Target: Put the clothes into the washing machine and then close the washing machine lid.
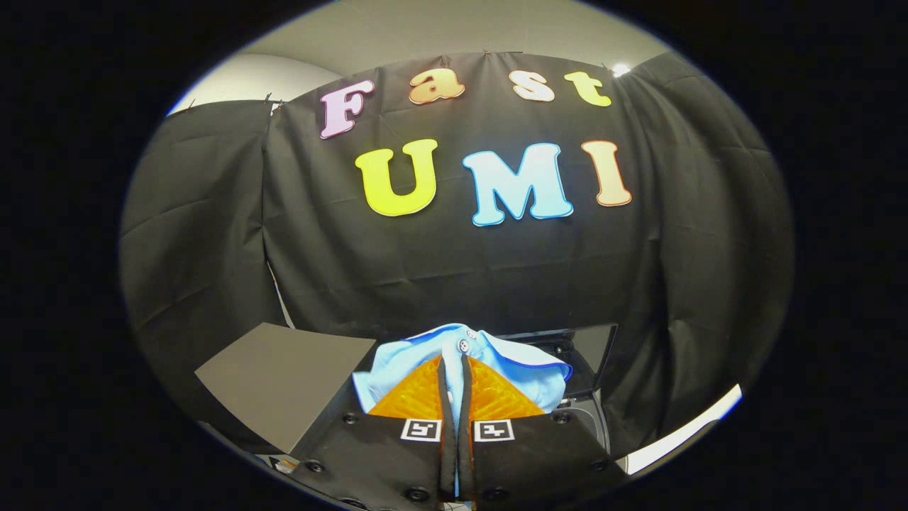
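Gripper [454, 365] pinching light-blue buttoned garment [528, 372], prob a shirt

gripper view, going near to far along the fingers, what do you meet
gripper, its fingers closed on the cloth → light blue shirt pinched between the fingers and bunched just ahead of them → dark raised lid behind the shirt → black cloth wall
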{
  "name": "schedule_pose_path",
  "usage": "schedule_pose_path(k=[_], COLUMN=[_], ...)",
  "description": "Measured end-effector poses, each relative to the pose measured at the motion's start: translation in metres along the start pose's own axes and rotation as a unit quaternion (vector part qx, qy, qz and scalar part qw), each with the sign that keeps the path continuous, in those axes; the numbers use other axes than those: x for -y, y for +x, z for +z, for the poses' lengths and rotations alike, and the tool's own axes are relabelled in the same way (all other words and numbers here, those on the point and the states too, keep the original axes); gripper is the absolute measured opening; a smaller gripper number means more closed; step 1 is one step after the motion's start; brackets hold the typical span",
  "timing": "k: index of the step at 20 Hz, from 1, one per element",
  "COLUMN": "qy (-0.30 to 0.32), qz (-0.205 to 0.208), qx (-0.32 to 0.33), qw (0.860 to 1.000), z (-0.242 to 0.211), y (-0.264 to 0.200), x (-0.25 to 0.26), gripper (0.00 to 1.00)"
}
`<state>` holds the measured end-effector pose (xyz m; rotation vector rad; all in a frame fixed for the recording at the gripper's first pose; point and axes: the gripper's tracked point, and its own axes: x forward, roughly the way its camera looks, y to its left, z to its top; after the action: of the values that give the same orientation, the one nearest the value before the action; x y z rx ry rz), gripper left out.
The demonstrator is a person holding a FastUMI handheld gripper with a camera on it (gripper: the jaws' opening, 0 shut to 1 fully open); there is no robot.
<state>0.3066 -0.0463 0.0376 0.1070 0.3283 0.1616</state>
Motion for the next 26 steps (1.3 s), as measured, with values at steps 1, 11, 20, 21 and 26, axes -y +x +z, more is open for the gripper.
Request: schedule_pose_path(k=[1,11,20,21,26], qy=[-0.006,-0.03,-0.029,-0.027,-0.011], qz=[-0.003,-0.033,-0.056,-0.059,-0.075], qx=[-0.003,-0.05,-0.107,-0.113,-0.155], qw=[1.0,0.998,0.992,0.992,0.985], z=[-0.004,-0.062,-0.132,-0.139,-0.178], y=[0.001,0.037,0.073,0.076,0.086], x=[0.004,0.033,0.049,0.051,0.064], gripper=[0.03,0.03,0.03,0.03,0.05])
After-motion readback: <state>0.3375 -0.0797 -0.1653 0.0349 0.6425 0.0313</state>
